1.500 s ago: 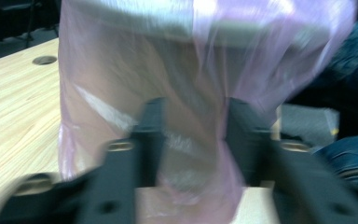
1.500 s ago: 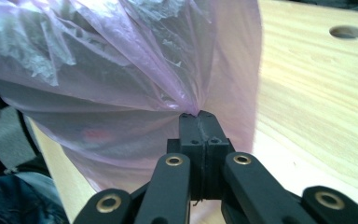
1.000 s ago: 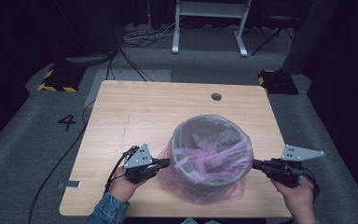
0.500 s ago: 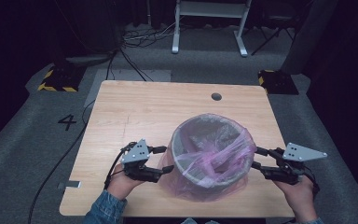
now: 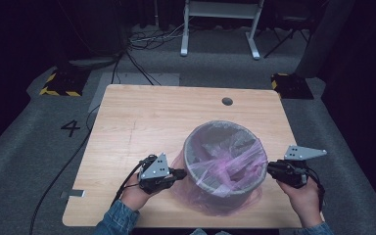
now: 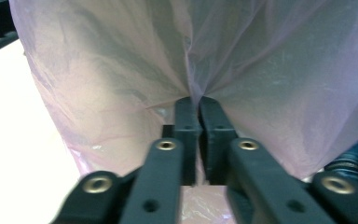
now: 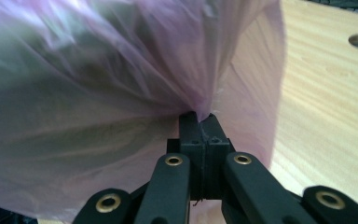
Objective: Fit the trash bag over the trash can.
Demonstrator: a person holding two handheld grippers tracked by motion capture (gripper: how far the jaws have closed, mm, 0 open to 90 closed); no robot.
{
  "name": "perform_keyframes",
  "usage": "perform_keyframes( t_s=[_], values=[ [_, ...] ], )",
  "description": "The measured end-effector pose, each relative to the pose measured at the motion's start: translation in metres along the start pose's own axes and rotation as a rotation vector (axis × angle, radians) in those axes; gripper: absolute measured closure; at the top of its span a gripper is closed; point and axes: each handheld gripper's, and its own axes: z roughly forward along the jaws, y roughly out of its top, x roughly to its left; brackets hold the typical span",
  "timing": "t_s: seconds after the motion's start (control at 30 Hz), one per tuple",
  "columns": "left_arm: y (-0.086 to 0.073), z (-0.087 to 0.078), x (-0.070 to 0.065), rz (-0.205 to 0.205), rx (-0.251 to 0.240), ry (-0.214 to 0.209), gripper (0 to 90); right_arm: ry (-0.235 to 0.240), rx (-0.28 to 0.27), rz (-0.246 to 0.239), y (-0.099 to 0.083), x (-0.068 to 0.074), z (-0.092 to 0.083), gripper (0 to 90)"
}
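Observation:
A round grey bin lined with a thin pink plastic bag stands on the near half of the wooden table. The bag hangs loose down the bin's outside. My left gripper is at the bin's left side; its jaws have just been closing and now pinch a fold of the bag at their tips. My right gripper is at the bin's right side; its jaws have also just been closing and are shut on the bag film at their tips.
A cable hole sits in the table near its far edge. The near table edge runs just behind both hands. A cable trails off the table's left side to the grey floor, where a "4" is marked.
Half a second ago both grippers stood open against the bag's sides. Now both are shut with pink film pinched between them. The bin has stayed in place.

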Motion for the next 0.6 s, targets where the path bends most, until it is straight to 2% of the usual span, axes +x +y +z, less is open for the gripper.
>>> perform_keyframes(
  t_s=[0.1, 0.27, 0.37, 0.43, 0.5, 0.6],
  values=[
    [-0.004, 0.006, 0.002, -0.021, 0.026, 0.015, 90.0, 0.001, 0.006, 0.009, -0.004, -0.002, 0.001, 89.9],
    [-0.02, 0.022, 0.009, -0.057, 0.123, 0.018, 90.0, 0.011, 0.037, 0.02, -0.009, -0.007, 0.009, 90.0],
    [-0.024, 0.026, 0.012, -0.077, 0.152, 0.033, 90.0, 0.019, 0.061, 0.035, -0.014, -0.011, 0.016, 90.0],
    [-0.026, 0.027, 0.014, -0.09, 0.167, 0.049, 90.0, 0.026, 0.103, 0.047, -0.019, -0.014, 0.022, 90.0],
    [-0.029, 0.029, 0.015, -0.083, 0.195, 0.067, 90.0, 0.03, 0.145, 0.062, -0.026, -0.017, 0.029, 90.0],
    [-0.031, 0.029, 0.016, -0.094, 0.191, 0.064, 90.0, 0.046, 0.15, 0.096, -0.032, -0.02, 0.031, 90.0]
  ],
)
